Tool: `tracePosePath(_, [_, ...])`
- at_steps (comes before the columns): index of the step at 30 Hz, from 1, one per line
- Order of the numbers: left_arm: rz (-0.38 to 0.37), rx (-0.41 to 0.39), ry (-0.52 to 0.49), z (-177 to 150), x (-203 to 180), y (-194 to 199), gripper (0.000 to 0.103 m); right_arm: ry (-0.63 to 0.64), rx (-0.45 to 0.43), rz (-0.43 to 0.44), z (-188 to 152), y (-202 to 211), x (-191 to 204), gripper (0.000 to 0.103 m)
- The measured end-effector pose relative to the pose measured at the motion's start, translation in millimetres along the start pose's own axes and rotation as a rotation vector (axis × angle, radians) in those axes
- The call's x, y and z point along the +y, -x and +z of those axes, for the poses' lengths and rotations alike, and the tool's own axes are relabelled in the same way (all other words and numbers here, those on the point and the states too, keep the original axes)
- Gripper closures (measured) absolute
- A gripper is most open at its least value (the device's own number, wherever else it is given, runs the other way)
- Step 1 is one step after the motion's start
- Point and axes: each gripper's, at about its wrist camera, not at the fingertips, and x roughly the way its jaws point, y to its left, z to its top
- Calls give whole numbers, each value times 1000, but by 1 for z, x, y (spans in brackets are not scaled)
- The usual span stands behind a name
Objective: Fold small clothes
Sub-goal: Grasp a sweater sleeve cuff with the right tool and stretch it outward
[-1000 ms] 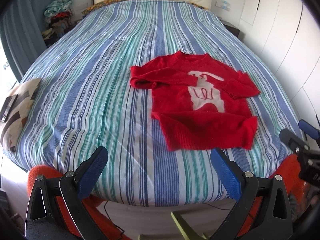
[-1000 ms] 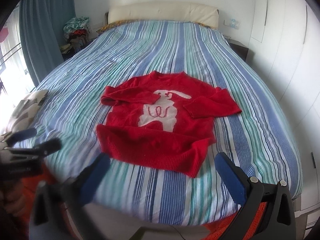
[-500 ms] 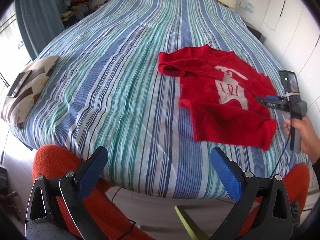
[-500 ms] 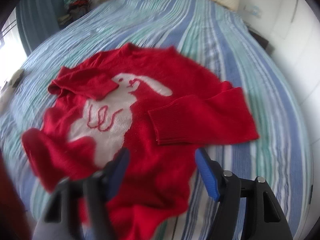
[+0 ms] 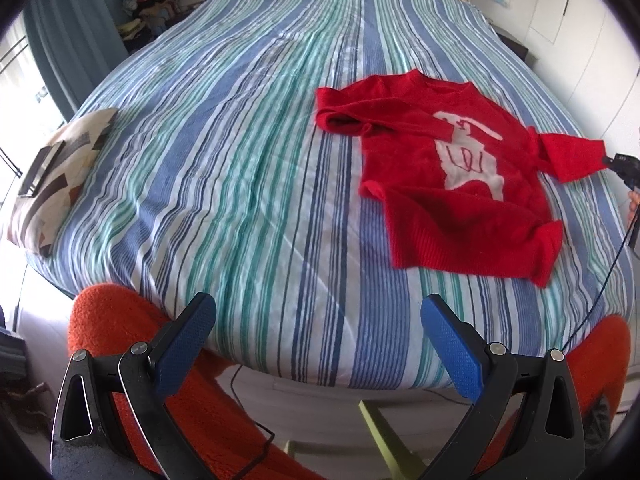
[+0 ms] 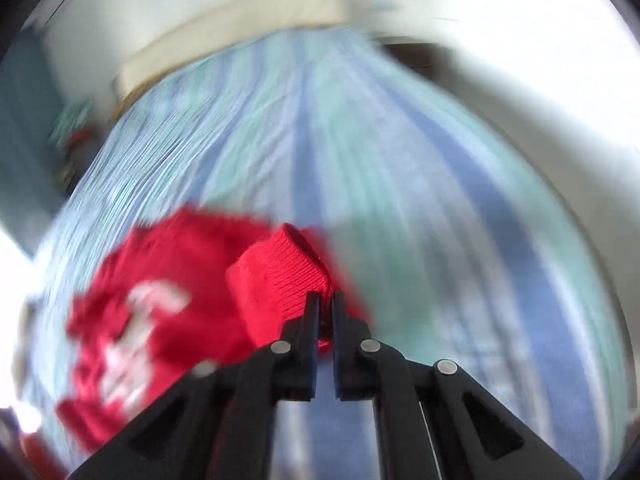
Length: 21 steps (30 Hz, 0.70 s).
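Left wrist view: hovering with jaws wide apart, left gripper (image 5: 318, 334) at lower centre, off the striped blue-green bedspread (image 5: 240, 160); red knitted jumper with white animal motif (image 5: 452, 176) lying centre right, one sleeve being drawn rightwards. No containers showing. Right wrist view, blurred: right gripper (image 6: 326, 300) pinching that sleeve cuff (image 6: 280, 272) at centre; judging the step as sleeve folding, next needing carrying inward across the chest.

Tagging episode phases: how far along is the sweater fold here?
Early. Done: the red sweater lies face up on the striped bed, one sleeve crossing its chest. In hand: the right gripper is shut on the other sleeve's cuff and holds it out sideways off the body. The left gripper is open and empty at the bed's near edge. Left: the body is unfolded, hem flat.
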Motion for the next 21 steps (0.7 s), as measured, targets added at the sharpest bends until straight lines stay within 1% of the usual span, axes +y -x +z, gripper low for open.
tracePosePath(2, [-12, 0, -25, 1, -10, 2, 1, -101, -25, -70, 14, 14, -53, 98])
tracePosePath(4, [-10, -12, -53, 2, -20, 7, 1, -151, -32, -119, 21, 19, -85, 98])
tracePosePath(6, [-1, -25, -76, 3, -26, 11, 1, -193, -18, -138, 22, 16, -108, 99])
tracePosePath(7, [2, -30, -82, 3, -28, 13, 1, -205, -4, -145, 18, 13, -115, 99])
tracePosePath(9, [8, -35, -86, 2, -30, 15, 1, -220, 35, -197, 10, 4, -126, 99])
tracePosePath(12, [18, -24, -85, 1, -28, 14, 1, -242, 66, -262, 1, -7, -148, 99])
tracePosePath(15, [27, -17, -75, 1, -25, 12, 1, -236, 70, -355, -1, -10, -169, 99])
tracePosePath(17, [30, -14, -69, 1, -23, 10, 1, -244, 106, -414, -6, -16, -185, 99])
tracePosePath(19, [33, -12, -67, 1, -22, 7, 1, -258, 140, -442, -17, -19, -199, 99])
tracePosePath(21, [31, -10, -69, 1, -21, 2, 1, -256, 146, -454, -26, -22, -204, 100])
